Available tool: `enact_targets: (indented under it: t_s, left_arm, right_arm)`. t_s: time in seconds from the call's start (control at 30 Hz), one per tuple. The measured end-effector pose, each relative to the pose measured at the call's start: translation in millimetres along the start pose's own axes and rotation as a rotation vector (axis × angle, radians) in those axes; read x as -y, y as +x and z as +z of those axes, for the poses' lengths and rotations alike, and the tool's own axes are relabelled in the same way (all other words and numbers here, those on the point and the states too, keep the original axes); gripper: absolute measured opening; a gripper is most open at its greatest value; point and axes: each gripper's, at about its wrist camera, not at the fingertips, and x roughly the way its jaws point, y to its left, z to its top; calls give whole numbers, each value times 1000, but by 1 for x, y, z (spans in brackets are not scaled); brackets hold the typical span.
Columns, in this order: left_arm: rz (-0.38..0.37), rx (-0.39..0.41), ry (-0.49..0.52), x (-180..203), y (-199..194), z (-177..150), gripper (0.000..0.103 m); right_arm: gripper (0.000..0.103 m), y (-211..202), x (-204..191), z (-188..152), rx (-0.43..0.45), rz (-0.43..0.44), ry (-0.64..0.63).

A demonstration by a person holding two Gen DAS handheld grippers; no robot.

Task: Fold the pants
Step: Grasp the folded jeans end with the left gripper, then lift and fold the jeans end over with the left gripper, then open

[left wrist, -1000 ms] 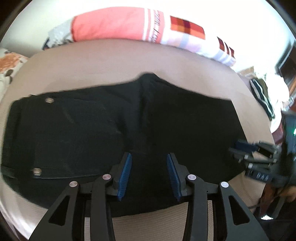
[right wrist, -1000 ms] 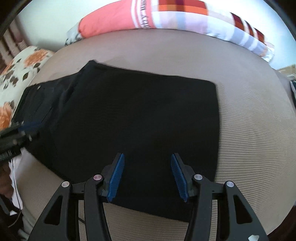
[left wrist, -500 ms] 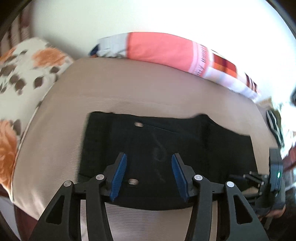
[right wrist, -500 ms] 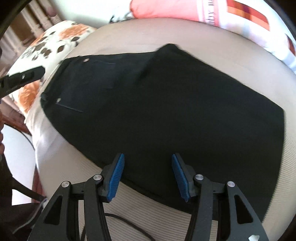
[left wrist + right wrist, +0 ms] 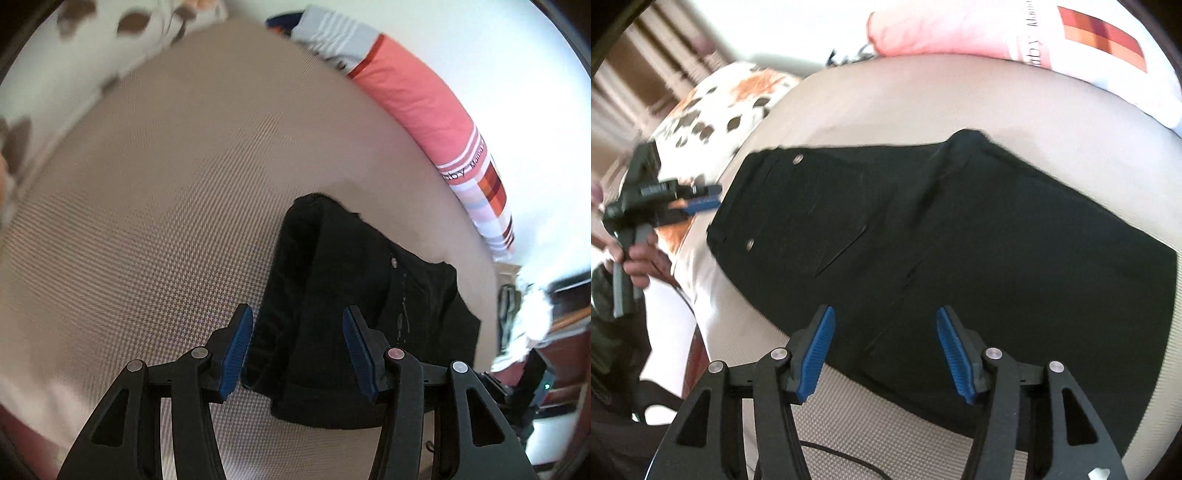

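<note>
Left hand-held gripper, black with blue ribbed pads, angled steeply downward, jaws parted with nothing gripped. Right hand-held gripper, same build, likewise angled down; its jaws have just been opening, nothing pinched between them. A hand grasps the left gripper's handle at far left.

We see a bed covered in beige, finely ribbed fabric. Black pants lie flat on it, folded, waistband toward nine o'clock in the right wrist view. A coral and white striped pillow rests along the edge at one o'clock, and a floral cushion sits at ten o'clock.
</note>
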Motion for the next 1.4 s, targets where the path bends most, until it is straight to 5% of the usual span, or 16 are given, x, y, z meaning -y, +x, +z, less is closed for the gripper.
enact_targets:
  t_s: [0.33,0.83,1.03,1.4]
  left_arm:
    - [-214,-151,1,-29,36,17,52]
    - [-449,-232,11,-27,65,45,48]
    - [-369,-123,39,-7,66,39,45]
    - [14,14,115,39,44,15,27]
  right_arm:
    - [56,-6,6,18,10,-64,107]
    - [56,8,-8,34,25,-69,130]
    - [56,7,-3,36,53,-70,156]
    - [56,-16,21,25,114,-201,163]
